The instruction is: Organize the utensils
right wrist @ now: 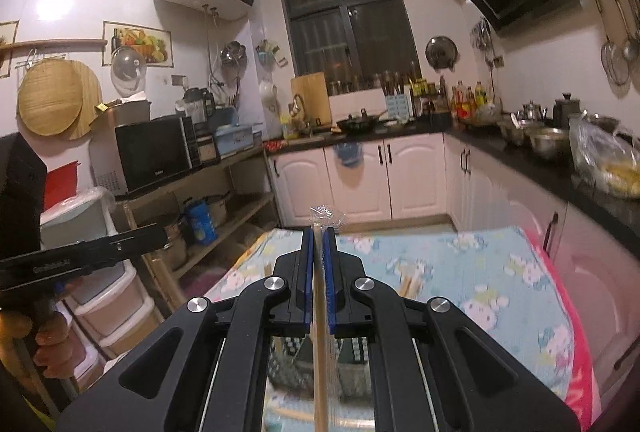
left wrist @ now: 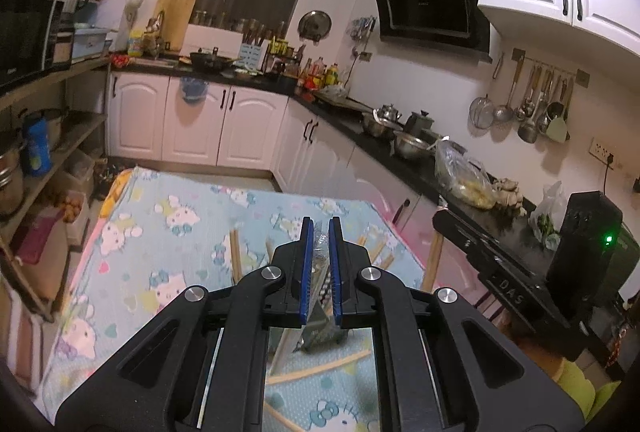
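1. Left tool (left wrist: 320, 228): blue pads nearly together, clamped on a clear plastic wrapper (left wrist: 320, 244) that hangs down between them. What the wrapper holds cannot be told from the left wrist view. Risk: thin film may slide out of the pads, since only the film is pinched.

2. Right tool (right wrist: 319, 238): pads almost closed on a wrapped chopstick (right wrist: 319, 352), its crinkled wrapper tip (right wrist: 328, 213) sticking out above the pads. The stick runs lengthwise through the grip. Risk: a smooth round stick held along the pads may slip or pivot if the tool is tilted.

3. Both tools are held above the counter, which is covered by a blue cartoon-print cloth (left wrist: 168, 216). Loose chopsticks (left wrist: 236, 256) lie scattered on it below the left tool. Risk: a dropped item may land among them, roll, and go off the edge to the floor.

4. A dark basket (right wrist: 288, 356) is partly seen beneath the right tool; judged to be the likely holder, though this cannot be confirmed. Risk: a missed drop, as the view of it is blocked by the tool body.

5. The two tools are near each other; the left one is seen at the left edge of the right wrist view. Risk: collision if both are moved inward together.
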The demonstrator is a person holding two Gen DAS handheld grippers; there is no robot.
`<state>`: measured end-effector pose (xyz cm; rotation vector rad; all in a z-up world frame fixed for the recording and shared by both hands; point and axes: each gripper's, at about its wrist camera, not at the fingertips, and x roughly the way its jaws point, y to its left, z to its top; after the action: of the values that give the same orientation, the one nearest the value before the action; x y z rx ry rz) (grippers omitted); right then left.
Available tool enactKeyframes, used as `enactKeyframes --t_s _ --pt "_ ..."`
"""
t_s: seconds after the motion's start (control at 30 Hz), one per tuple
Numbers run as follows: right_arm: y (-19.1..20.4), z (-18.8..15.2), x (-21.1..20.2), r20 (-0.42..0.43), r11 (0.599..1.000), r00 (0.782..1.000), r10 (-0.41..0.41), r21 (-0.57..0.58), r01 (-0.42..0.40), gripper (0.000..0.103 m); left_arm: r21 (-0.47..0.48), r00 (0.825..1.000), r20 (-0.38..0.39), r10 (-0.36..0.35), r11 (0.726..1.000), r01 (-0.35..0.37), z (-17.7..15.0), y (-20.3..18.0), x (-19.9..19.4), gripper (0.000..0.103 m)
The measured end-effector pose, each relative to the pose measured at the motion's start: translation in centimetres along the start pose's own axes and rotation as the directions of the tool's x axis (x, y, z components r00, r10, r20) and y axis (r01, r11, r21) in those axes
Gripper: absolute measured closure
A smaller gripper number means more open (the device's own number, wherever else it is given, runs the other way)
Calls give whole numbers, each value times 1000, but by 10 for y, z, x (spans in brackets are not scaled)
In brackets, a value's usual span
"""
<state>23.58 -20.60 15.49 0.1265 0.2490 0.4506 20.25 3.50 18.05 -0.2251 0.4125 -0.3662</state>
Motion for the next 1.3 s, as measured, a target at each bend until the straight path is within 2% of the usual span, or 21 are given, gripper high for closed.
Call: enactKeyframes --t_s 0.37,0.67,0.93,1.3 --pt "-1 21 32 40 999 999 -27 -25 28 98 13 998 59 11 1000 -12 37 1 8 100" --pt "-10 27 49 64 998 996 -59 -22 60 98 -5 996 84 32 999 -32 48 7 20 100" --pt "-15 29 62 108 997 991 -75 -19 78 97 -25 995 87 55 998 -53 34 17 37 100" --pt "-28 12 88 127 993 985 -121 -3 122 98 -64 997 39 69 996 -67 4 28 63 100"
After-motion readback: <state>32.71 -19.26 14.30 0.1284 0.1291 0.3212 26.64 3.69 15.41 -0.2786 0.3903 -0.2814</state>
